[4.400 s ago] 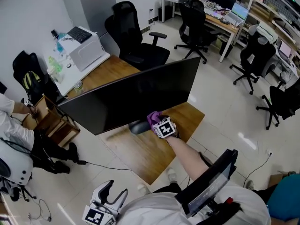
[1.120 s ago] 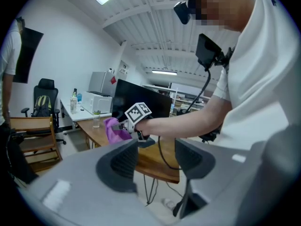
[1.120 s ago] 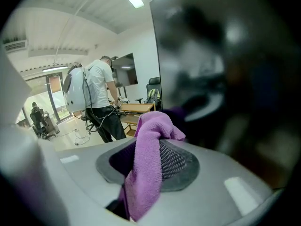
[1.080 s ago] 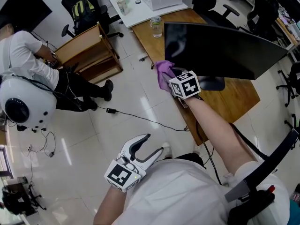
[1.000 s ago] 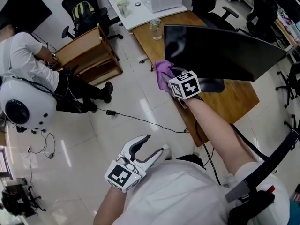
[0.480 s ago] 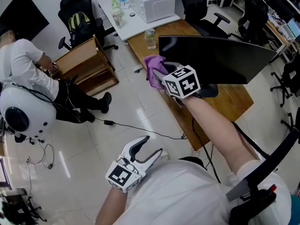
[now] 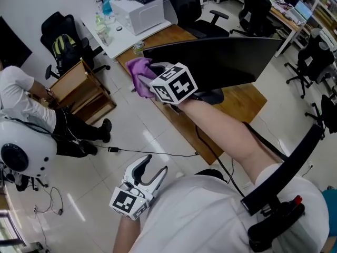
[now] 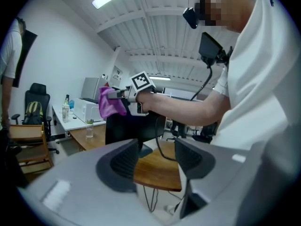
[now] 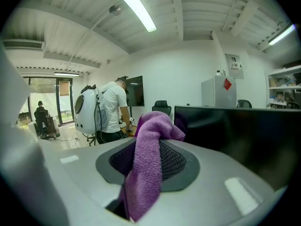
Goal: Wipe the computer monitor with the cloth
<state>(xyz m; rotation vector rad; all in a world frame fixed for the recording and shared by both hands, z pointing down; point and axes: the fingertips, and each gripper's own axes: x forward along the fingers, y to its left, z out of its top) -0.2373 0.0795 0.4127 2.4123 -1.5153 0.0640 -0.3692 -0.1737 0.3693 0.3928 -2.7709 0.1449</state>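
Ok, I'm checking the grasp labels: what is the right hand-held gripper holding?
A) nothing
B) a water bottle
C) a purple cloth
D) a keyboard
C: the right hand-held gripper is shut on the purple cloth, which bulges out between its jaws, close to the monitor.

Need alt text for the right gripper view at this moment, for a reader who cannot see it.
The right gripper holds a purple cloth pinched between its fingers, hanging down the middle of the view. The dark monitor fills the right side beyond it; a person stands far off at left.
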